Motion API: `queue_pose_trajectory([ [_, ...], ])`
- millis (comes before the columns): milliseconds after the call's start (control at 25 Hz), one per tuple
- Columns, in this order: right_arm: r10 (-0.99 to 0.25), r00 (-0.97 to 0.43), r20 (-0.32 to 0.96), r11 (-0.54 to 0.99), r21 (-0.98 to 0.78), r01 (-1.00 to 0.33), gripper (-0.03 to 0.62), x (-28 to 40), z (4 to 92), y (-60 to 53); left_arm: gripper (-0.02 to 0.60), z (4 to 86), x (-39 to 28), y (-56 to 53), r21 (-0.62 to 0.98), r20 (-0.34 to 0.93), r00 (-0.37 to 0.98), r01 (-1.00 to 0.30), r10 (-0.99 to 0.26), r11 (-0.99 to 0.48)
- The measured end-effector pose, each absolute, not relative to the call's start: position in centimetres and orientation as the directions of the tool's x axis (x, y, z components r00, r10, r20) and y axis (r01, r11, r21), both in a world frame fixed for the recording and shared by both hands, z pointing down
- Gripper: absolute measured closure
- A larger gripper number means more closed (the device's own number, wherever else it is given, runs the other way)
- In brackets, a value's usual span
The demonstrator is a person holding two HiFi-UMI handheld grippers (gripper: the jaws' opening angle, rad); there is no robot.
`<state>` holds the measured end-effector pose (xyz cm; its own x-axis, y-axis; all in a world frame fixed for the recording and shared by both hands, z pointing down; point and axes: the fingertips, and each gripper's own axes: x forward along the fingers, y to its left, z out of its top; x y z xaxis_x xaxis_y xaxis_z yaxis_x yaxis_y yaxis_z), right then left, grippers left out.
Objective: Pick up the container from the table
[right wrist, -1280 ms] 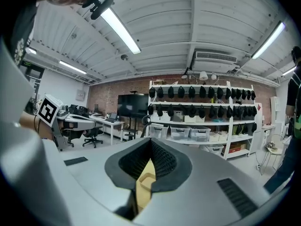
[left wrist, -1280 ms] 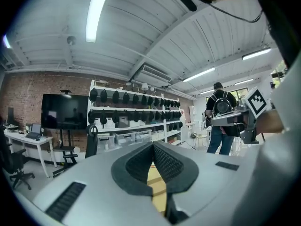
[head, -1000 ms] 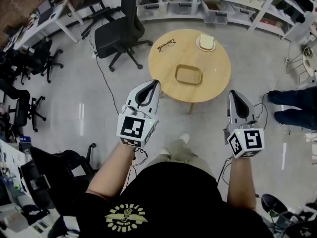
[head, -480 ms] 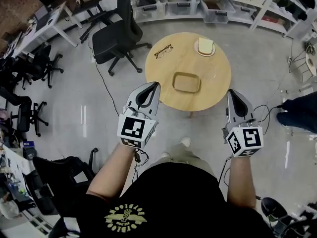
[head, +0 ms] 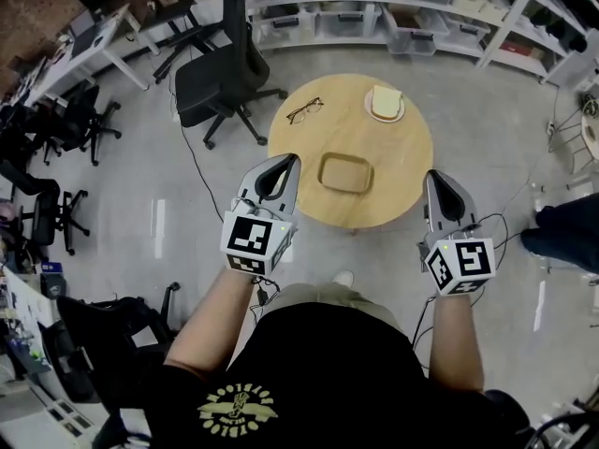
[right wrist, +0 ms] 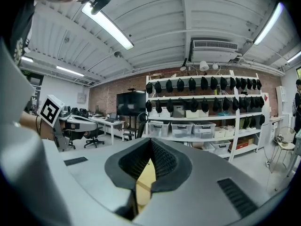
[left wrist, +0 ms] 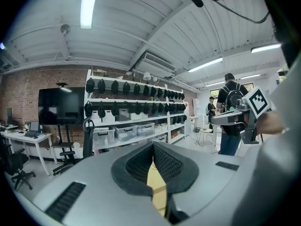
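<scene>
Tan container (head: 345, 172) sits well inside table (head: 395, 165) rim.

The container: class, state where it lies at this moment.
In the head view, the container lies on the near half of the round table, nearer than the glasses at left and the plate at right.
</scene>
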<state>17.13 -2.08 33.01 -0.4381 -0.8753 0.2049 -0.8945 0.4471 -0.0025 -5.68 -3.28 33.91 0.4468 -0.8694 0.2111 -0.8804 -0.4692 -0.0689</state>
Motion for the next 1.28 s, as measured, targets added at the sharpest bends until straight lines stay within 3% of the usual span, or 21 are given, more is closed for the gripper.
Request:
queue_pose_trajectory([
  [1280, -0.876, -0.42, 0.236, 0.433, 0.004, -0.901, 0.579, 16.3, 34.8, -15.0, 0.563, 36.6, -5.3, -16.2, -0.019, 0.247, 0.509, -0.848, -0.824, -0.53],
])
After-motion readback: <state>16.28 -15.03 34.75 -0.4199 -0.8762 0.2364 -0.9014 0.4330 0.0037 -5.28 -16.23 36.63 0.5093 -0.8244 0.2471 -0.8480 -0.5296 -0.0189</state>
